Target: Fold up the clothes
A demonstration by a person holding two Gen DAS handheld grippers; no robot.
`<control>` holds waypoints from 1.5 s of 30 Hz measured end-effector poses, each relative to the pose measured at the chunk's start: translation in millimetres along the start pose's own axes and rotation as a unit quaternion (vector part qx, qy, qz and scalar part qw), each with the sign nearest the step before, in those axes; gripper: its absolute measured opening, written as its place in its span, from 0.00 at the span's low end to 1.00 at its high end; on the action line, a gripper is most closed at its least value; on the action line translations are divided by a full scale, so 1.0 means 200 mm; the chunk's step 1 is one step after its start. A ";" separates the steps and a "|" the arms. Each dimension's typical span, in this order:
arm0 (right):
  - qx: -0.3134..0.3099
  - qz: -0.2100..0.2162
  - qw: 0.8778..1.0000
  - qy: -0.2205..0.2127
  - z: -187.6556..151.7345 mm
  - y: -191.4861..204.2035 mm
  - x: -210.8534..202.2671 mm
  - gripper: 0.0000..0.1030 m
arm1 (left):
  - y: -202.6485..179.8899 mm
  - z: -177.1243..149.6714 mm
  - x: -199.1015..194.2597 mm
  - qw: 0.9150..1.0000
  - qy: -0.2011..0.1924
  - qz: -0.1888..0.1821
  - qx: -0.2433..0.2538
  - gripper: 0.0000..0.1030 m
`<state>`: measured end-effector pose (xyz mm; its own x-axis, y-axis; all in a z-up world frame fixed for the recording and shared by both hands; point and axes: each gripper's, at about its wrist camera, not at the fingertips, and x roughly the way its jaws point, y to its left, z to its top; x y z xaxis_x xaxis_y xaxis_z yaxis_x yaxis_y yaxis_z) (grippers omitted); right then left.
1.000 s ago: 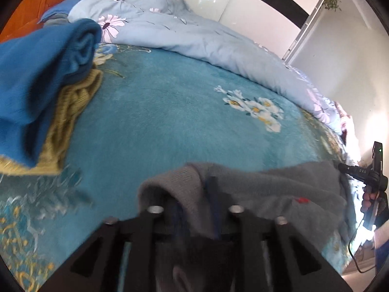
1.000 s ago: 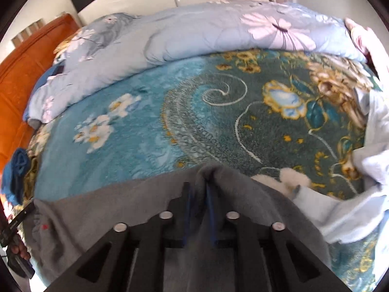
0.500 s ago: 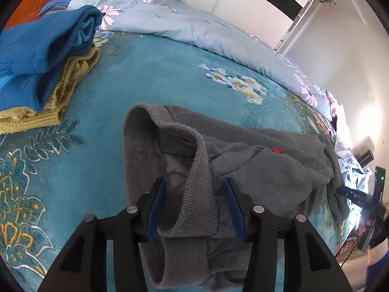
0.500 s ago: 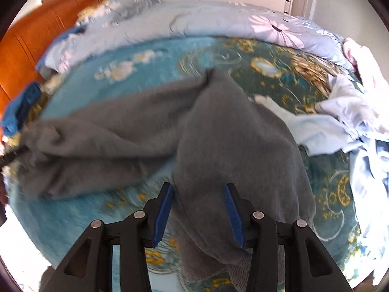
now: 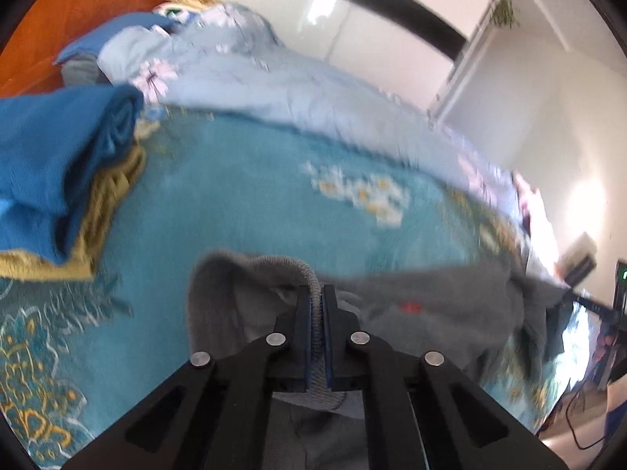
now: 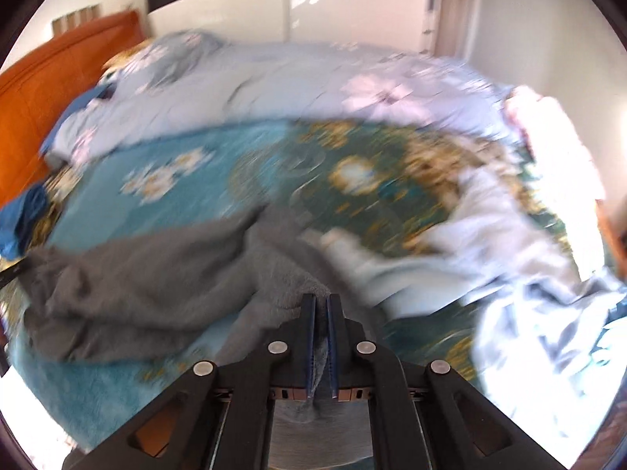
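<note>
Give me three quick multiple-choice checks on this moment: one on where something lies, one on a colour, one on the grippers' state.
1. Where does the blue garment lie?
A. on top of a yellow knit
B. under the grey sweater
C. on the floor

2. What colour is the small mark on the grey sweater?
A. green
B. red
C. white

3. What are the two grippers doing?
A. both open above the bed
B. only the left is shut
C. both shut on the grey sweater

Answers: 1 A, the yellow knit shows beneath the blue garment's edge. 2 B, a red spot sits on the grey cloth. 3 C, grey fabric is pinched in the left gripper and in the right gripper.
</note>
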<state>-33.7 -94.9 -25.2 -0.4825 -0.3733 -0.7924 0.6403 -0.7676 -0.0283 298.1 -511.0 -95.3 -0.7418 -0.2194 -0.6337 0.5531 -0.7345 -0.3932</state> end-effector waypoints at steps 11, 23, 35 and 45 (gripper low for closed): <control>0.090 -0.073 0.993 -0.039 0.16 -0.41 -0.01 0.00 | 0.03 0.29 -0.24 0.994 -0.106 -0.024 -0.017 0.05; 0.088 0.008 0.996 -0.020 -0.06 -0.29 -0.11 0.02 | 0.00 0.18 -0.33 0.995 -0.099 -0.024 0.007 0.05; 0.203 0.112 0.973 0.004 -0.30 -0.20 0.17 0.31 | 0.13 0.04 -0.16 0.999 -0.021 0.035 0.008 0.32; 0.223 0.156 0.962 -0.008 -0.31 -0.19 0.16 0.38 | 0.24 0.05 0.27 0.998 0.059 0.020 -0.010 0.49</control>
<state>-36.2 -46.2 -87.8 -0.3210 -0.6270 -0.7099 0.4366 -0.7631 0.4766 280.7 -564.4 -143.0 -0.6705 -0.1697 -0.7222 0.5893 -0.7133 -0.3794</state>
